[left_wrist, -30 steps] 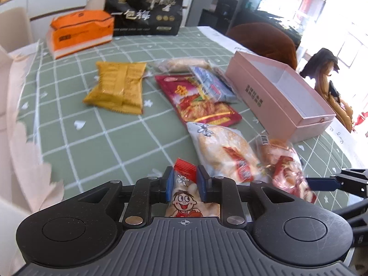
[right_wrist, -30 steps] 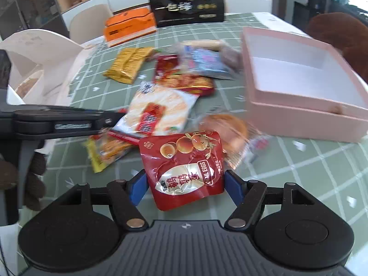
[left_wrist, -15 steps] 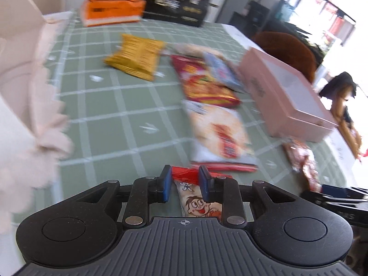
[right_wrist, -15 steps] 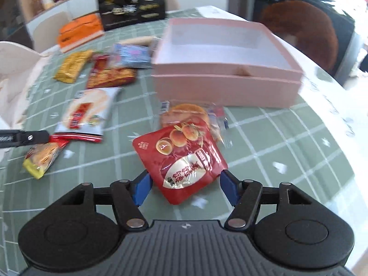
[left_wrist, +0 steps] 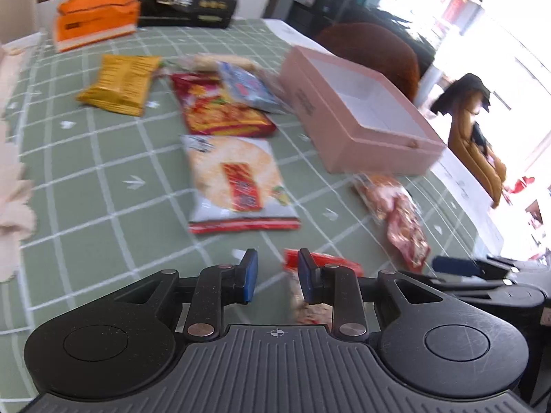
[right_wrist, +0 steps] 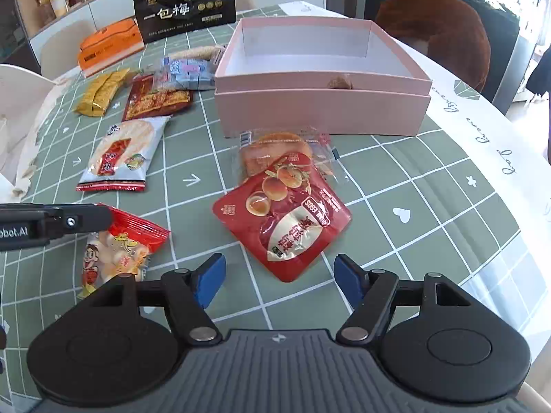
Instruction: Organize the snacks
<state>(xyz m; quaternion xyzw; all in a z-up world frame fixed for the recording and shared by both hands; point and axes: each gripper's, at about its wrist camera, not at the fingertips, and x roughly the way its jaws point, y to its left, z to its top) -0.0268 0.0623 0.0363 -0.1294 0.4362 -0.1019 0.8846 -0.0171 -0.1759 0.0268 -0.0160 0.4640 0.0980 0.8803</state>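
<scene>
Both grippers gape empty: right gripper (right_wrist: 279,280) faces the quail-egg pouch (right_wrist: 284,215) at twelve o'clock; light, slippery, best pinched by its edge seam.

Left gripper (left_wrist: 277,275) likewise holds nothing.

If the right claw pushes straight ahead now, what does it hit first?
Most likely the red quail-egg pouch, lying just ahead of the open right claw; beyond it sit a clear-wrapped snack and the pink box.

A glossy red foil quail-egg pouch (right_wrist: 282,216) lies on the matt green checked tablecloth (right_wrist: 430,206), near the matt pink cardboard box (right_wrist: 320,106).
</scene>
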